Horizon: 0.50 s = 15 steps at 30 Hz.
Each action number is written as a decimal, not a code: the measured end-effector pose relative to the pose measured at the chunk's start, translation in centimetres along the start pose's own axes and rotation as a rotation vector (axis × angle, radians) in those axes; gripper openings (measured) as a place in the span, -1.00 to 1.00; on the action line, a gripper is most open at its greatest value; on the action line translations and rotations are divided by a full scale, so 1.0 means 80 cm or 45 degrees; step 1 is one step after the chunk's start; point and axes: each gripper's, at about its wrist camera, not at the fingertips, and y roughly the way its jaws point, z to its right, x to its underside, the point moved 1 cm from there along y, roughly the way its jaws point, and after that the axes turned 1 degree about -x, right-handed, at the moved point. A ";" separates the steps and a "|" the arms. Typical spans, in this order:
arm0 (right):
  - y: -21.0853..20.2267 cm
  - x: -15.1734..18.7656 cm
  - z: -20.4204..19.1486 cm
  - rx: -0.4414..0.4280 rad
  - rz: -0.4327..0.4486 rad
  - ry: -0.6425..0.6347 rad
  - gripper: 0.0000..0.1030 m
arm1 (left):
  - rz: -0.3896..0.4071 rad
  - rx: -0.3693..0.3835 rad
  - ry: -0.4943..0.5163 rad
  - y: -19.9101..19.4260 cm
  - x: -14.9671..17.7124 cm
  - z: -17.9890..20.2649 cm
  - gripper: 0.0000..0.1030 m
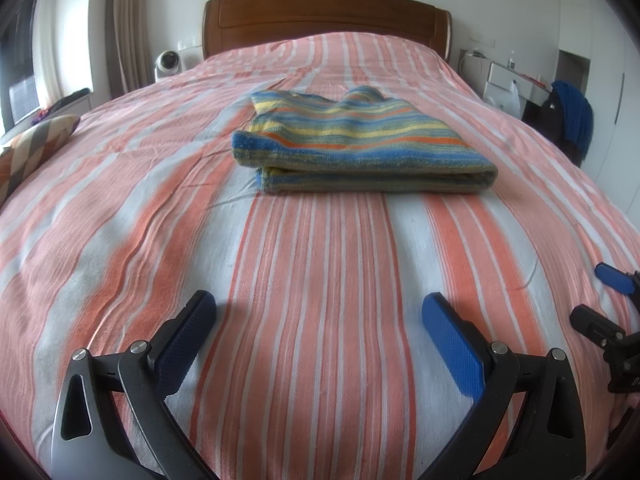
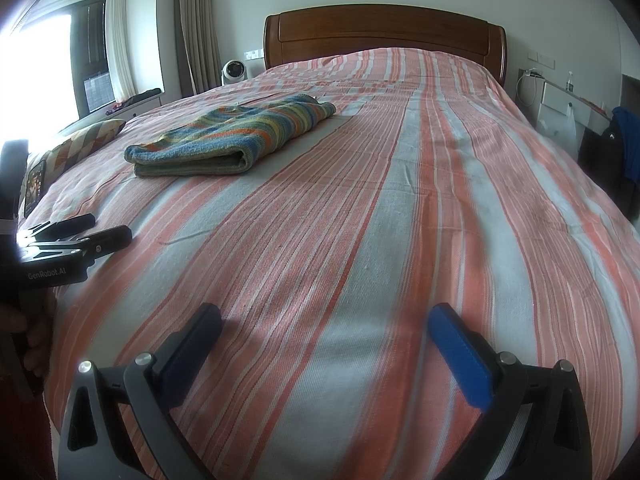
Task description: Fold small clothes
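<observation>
Left tool (image 1: 319,314): black frame with blue pads, spread wide and holding nothing, low over the near end of the bed; I'd say it is parked clear of the cloth.
Right tool (image 2: 325,326): same build, fingers apart and empty, just beside the left one, aimed up the bed.
Orange-and-white striped bedspread (image 1: 320,264): lies mostly flat, a broad soft place to fold on.
Blue, yellow and orange striped knitted garment (image 1: 360,140): lies mid-bed, well apart from both tools, doubled over with its fold edge toward us. It looks already folded, which would explain the idle tools.
Dark wooden headboard (image 1: 326,20): stands at the far end against the wall.
</observation>
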 end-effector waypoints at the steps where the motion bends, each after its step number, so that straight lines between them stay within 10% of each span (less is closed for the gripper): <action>1: 0.000 0.000 0.000 0.001 0.000 0.000 0.99 | 0.000 0.000 0.000 0.000 0.000 0.000 0.99; 12: -0.001 -0.001 0.000 -0.017 -0.009 0.005 0.99 | -0.114 -0.038 0.025 -0.009 -0.009 0.001 0.96; 15: -0.006 -0.010 0.004 -0.053 -0.088 0.022 0.99 | -0.158 0.090 -0.025 -0.038 -0.032 -0.022 0.96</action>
